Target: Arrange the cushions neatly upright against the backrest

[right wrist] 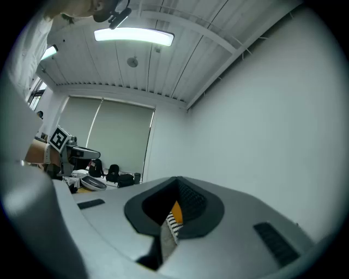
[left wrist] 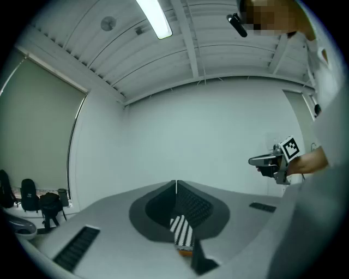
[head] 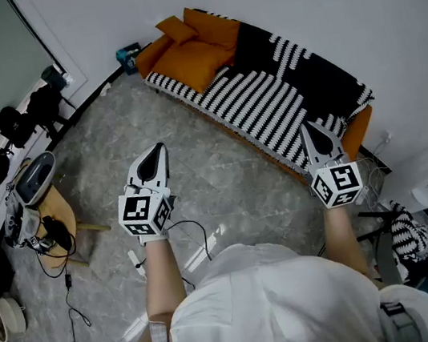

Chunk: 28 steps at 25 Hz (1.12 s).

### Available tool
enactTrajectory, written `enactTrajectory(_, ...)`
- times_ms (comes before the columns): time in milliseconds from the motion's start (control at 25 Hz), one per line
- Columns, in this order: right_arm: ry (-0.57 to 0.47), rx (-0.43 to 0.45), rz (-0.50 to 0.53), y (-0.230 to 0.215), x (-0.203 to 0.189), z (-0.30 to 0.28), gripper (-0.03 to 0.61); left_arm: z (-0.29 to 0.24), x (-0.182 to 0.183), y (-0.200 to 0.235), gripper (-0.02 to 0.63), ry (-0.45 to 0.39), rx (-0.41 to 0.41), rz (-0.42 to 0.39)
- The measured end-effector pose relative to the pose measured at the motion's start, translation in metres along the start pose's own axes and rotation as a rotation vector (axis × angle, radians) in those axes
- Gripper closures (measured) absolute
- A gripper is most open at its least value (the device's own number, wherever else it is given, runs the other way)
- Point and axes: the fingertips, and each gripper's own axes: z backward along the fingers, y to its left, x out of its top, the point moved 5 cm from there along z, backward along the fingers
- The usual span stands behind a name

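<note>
Though left claw and right claw tight together (empty), orange cushions on sofa.

**Sofa and floor, with what rests on each**

The sofa stands against the white wall, its seat under a black-and-white striped cover. At the far end lie three orange cushions. A large flat cushion is on the seat, and a small cushion and a long cushion lie behind it at the backrest. A black patterned throw drapes the backrest over the near half.

On the grey marbled floor are:
- a teal box just beside the sofa's far end;
- black bags along the left wall;
- a low wooden stool bearing a grey domed object;
- black cables trailing near the stool.
</note>
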Motion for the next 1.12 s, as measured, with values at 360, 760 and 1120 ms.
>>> enactTrajectory(360, 0.014, -0.01, 0.001, 0.005, -0.005, -0.006, 0.572, 0.0, -0.002, 0.006, 0.592, -0.004, -0.002, 0.01)
enactTrajectory(760, 0.01, 0.009, -0.029, 0.007, -0.01, -0.004, 0.572, 0.001, -0.005, 0.003, 0.592, -0.005, -0.018, 0.026)
enactTrajectory(1120, 0.046, 0.038, -0.019, 0.021, -0.021, -0.007, 0.571, 0.014, -0.009, 0.009, 0.592, 0.001, -0.003, 0.041)
